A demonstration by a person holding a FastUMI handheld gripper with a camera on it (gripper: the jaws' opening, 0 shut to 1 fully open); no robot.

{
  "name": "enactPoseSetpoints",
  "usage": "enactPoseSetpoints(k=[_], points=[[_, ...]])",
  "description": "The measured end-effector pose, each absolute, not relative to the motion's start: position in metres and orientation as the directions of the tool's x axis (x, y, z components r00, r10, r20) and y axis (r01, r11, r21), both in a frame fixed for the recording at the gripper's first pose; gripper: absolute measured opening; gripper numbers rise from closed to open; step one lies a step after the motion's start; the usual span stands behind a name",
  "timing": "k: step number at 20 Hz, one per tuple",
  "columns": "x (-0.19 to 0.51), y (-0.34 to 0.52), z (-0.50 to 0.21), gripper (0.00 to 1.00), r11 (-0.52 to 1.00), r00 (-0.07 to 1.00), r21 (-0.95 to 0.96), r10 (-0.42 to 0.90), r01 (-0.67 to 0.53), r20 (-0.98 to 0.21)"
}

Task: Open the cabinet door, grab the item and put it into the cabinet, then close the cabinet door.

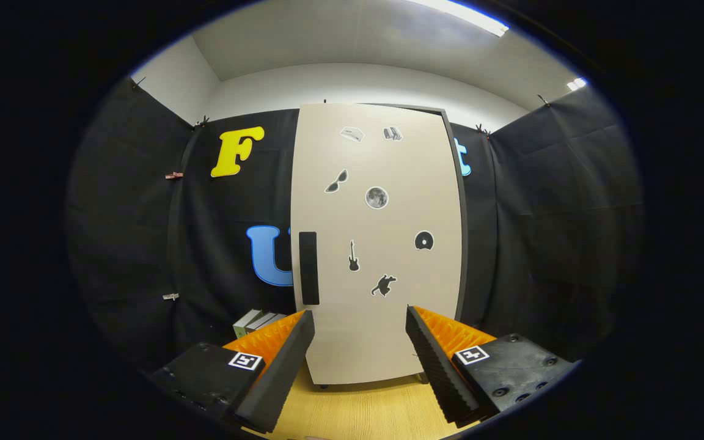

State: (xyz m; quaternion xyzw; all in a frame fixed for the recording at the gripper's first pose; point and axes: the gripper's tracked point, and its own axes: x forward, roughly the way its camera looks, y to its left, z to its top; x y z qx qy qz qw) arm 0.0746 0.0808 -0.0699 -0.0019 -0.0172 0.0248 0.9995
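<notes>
Beyond the spread, empty tool point(359, 318), closed cabinet door point(376, 244), boxes point(257, 321) beside

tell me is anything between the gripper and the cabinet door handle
Nothing visible. The gripper is open, fingers spread, with only bare wooden table ahead of it up to the cabinet door. The dark handle sits at the door's left edge, above the left finger.

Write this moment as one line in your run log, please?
stage: before opening | cabinet door: shut, ahead | handle: untouched | item: beside cabinet, on table | gripper: open, empty
</notes>
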Motion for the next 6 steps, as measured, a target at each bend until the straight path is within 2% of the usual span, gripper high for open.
enactPoseSetpoints(k=[6], points=[[0.075, 0.0834, -0.0707, 0.98, 0.999, 0.998, -0.013, 0.053, -0.053, 0.033]])
